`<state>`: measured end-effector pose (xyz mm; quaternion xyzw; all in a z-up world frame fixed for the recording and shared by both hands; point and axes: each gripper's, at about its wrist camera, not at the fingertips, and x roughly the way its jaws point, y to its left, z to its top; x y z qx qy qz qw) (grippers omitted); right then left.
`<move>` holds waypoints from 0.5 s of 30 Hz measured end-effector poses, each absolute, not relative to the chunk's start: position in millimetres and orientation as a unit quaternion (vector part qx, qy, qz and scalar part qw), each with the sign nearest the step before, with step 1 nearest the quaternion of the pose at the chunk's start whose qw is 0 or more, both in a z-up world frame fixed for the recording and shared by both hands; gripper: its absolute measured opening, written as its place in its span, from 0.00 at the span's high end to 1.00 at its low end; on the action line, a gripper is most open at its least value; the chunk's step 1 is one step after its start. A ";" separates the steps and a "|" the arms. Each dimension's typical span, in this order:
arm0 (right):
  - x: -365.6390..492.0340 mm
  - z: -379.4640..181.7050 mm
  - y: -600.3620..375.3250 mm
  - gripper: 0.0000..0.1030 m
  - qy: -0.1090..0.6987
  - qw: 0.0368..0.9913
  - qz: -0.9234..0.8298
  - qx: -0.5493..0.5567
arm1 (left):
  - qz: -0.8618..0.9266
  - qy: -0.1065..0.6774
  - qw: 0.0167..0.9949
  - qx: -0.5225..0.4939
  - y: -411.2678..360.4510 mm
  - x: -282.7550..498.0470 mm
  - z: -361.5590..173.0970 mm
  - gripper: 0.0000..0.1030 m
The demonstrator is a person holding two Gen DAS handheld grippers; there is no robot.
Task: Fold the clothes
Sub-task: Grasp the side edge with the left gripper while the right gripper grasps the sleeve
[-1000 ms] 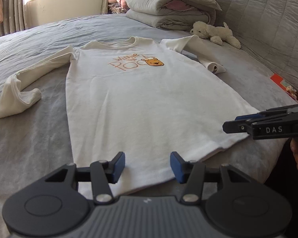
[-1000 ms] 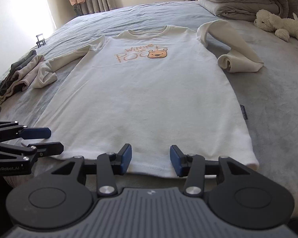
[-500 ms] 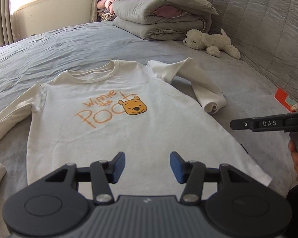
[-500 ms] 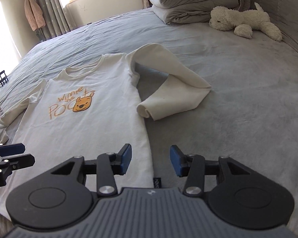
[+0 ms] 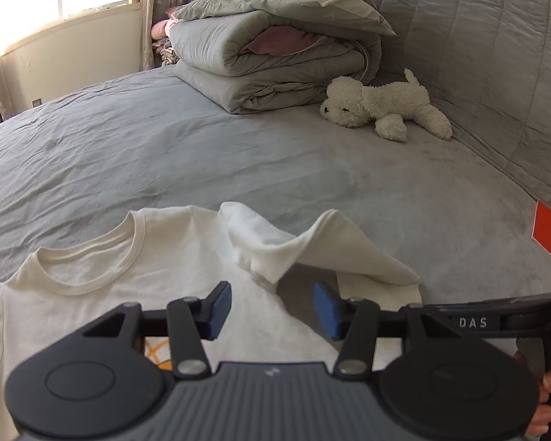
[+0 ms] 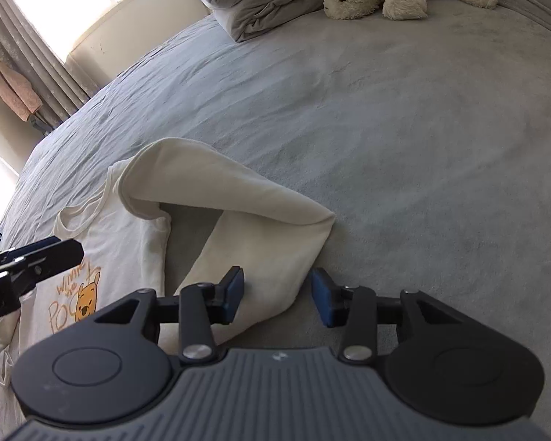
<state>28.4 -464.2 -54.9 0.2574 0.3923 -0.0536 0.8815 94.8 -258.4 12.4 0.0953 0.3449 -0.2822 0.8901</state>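
Grey bed (image 5: 238, 154): shirt (image 5: 165, 294) hem cut off at 6 o'clock; left gripper (image 5: 272, 310) jaws apart, empty; right gripper (image 6: 277, 296) closing over folded sleeve (image 6: 260, 235), contact unclear.

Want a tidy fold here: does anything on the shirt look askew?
Yes. The right sleeve is doubled back on itself in a loose bend beside the white shirt, not lying flat. Its bend stands up off the grey bedspread.

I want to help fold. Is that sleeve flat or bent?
Bent. The sleeve doubles back on itself beside the shirt, a crease at its far corner.
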 end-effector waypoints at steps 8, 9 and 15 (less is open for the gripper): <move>39.5 -58.5 -462.0 0.68 0.364 0.908 -0.054 0.200 | -0.312 0.356 0.870 0.139 -320.4 132.7 10.1 0.50; 40.6 -59.7 -460.2 0.72 0.363 0.911 -0.053 0.188 | -0.318 0.364 0.864 0.140 -325.8 135.8 8.0 0.54; 37.9 -58.0 -476.0 0.95 0.321 0.926 -0.079 0.181 | -0.322 0.374 0.862 0.121 -331.3 139.9 -0.3 0.92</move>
